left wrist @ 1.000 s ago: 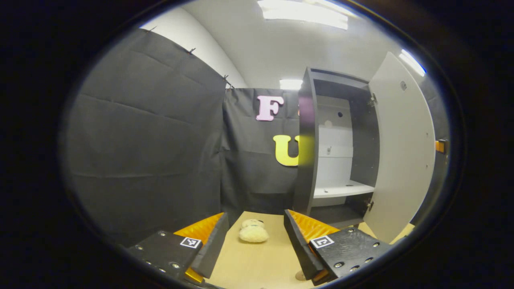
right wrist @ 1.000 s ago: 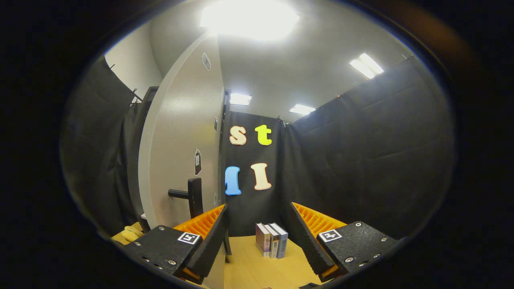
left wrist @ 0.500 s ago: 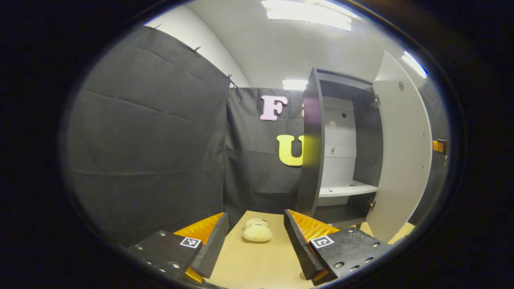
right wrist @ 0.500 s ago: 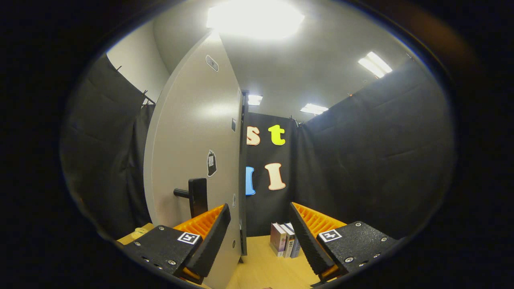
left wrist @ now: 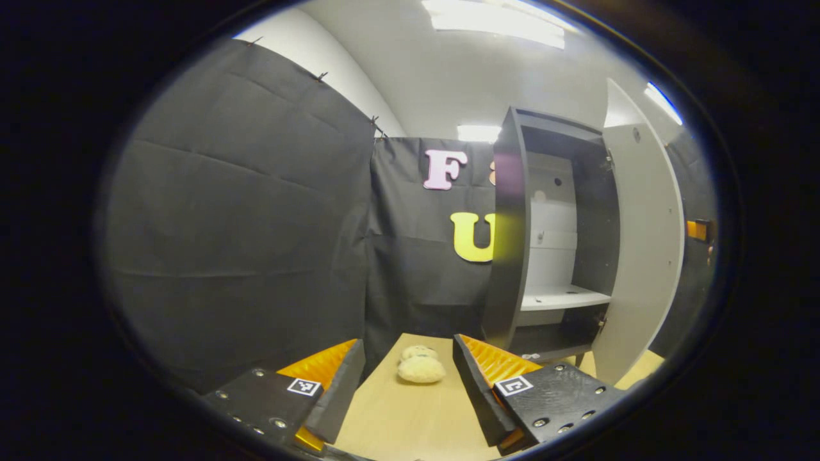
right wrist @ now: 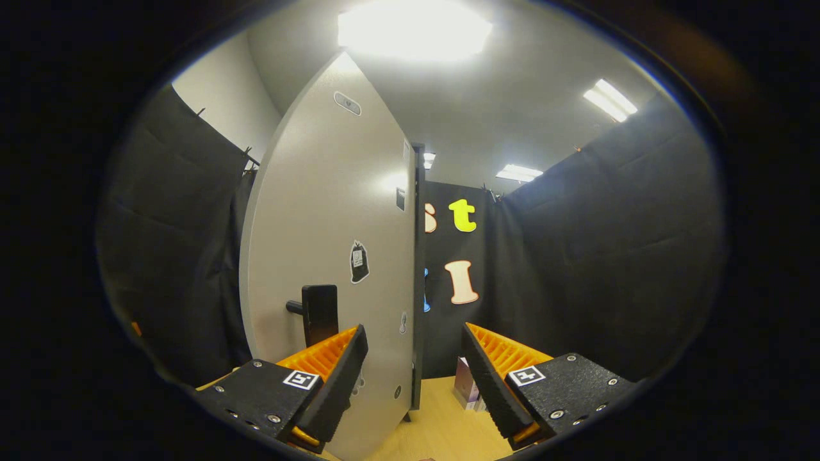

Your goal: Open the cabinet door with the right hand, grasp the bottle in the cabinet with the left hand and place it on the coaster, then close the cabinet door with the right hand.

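My left gripper (left wrist: pixel 407 390) hangs wide open over the wooden table (left wrist: pixel 410 422) with nothing between its fingers; a cream plush toy (left wrist: pixel 419 366) lies just ahead of it, and the dark cabinet (left wrist: pixel 512 224) stands ahead to its right, its white shelf (left wrist: pixel 560 298) bare. My right gripper (right wrist: pixel 413 390) is equally wide open and holds nothing. The half-open cabinet door (right wrist: pixel 333 243) stands edge-on just ahead and left of it, the black handle (right wrist: pixel 317 314) above its left finger, some books (right wrist: pixel 464 387) beyond.
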`<state>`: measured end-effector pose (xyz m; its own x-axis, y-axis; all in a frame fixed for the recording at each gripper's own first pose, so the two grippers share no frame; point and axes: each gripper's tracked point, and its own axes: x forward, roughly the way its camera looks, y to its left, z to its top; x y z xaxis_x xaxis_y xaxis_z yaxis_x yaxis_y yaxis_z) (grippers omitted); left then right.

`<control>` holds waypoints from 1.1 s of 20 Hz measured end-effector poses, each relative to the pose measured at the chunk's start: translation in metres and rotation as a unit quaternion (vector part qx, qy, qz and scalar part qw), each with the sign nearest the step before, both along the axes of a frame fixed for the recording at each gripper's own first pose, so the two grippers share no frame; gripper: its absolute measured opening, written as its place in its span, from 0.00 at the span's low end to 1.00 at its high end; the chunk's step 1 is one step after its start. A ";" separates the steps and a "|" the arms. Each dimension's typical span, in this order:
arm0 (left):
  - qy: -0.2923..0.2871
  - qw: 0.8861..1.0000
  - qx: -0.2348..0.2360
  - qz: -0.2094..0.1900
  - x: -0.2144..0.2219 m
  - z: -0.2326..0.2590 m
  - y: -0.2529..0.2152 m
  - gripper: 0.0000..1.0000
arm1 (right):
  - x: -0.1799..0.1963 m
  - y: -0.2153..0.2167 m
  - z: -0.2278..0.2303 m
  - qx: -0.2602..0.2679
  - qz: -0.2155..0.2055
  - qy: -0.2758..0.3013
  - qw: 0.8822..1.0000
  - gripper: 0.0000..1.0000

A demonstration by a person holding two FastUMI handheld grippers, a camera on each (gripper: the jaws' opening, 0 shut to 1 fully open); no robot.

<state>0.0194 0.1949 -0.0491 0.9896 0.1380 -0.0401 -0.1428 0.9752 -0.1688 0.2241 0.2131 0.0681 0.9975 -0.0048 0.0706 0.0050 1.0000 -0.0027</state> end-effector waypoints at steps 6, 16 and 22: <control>0.005 1.000 0.007 0.010 -0.007 -0.002 0.009 0.84 | 0.009 0.031 -0.003 0.008 0.033 0.001 0.999 0.92; 0.013 0.999 0.011 0.045 -0.023 -0.005 0.023 0.81 | 0.032 0.078 -0.018 0.028 0.097 0.022 0.995 0.93; 0.017 0.998 0.015 0.060 -0.041 -0.004 0.031 0.83 | 0.056 0.104 -0.031 0.029 0.137 0.039 0.989 0.93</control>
<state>-0.0212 0.2257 -0.0528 0.9637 0.2580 -0.0682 -0.2651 0.9551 -0.1325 0.2798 0.3168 0.0375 0.9645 0.2642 0.0008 -0.2637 0.9624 0.0655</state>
